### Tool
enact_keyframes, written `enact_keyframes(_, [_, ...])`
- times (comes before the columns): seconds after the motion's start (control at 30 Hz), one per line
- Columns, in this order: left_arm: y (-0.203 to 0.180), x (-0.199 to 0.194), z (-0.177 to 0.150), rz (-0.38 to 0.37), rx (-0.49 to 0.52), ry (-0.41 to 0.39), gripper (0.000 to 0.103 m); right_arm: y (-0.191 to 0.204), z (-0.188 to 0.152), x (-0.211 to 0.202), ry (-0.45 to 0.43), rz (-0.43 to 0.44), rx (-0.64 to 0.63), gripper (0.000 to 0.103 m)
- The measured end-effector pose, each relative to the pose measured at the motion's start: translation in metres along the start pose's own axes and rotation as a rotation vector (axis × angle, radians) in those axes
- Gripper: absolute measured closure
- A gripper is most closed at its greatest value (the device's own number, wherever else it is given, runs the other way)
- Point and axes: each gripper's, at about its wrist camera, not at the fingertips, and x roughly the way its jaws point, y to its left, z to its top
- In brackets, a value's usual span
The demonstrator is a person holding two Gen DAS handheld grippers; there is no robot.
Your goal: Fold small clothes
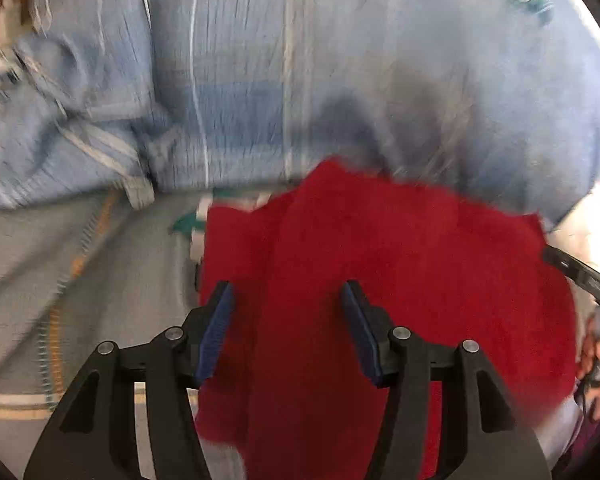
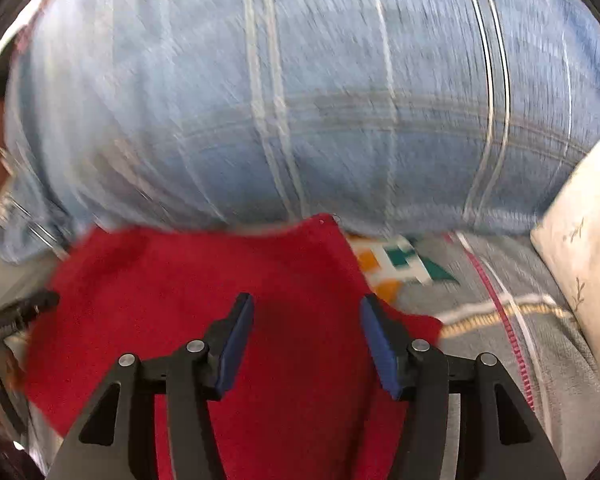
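Left wrist: red cloth beneath tool

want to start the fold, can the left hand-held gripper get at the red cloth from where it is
Probably yes: the left hand-held gripper is open directly over the red cloth, with nothing visible between them.

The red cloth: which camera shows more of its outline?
The right wrist view: the red cloth shows its far edge and right corner below the open right gripper. The left wrist view shows it blurred, behind the open left gripper.
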Motion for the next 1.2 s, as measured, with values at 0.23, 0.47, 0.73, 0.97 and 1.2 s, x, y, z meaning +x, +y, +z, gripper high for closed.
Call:
enact_keyframes(0.23, [0.019, -0.019, -0.013, -0.065, -0.017, -0.020, 0.044, -0.042, -0.026, -0.052, -0.064, 0.087, 0.130, 0.045])
enact_keyframes(0.47, [0.039, -0.067, -0.054, -0.138, -0.004, -0.076, 0.037, -0.025, -0.097, -0.096, -0.020, 0.221, 0.078, 0.047])
enact_keyframes(0.73, [0.043, -0.064, -0.077, -0.276, -0.052, -0.049, 0.037, 0.000, -0.120, -0.084, 0.017, 0.224, 0.036, 0.075])
enact_keyframes(0.97, [0.026, -0.055, -0.082, -0.291, 0.046, 0.039, 0.084, 0.004, -0.109, -0.113, -0.060, 0.163, -0.026, 0.094])
enact_keyframes(1.2, [0.013, -0.084, -0.101, -0.234, 0.174, 0.028, 0.097, 0.001, -0.114, -0.113, -0.028, 0.104, -0.060, 0.095])
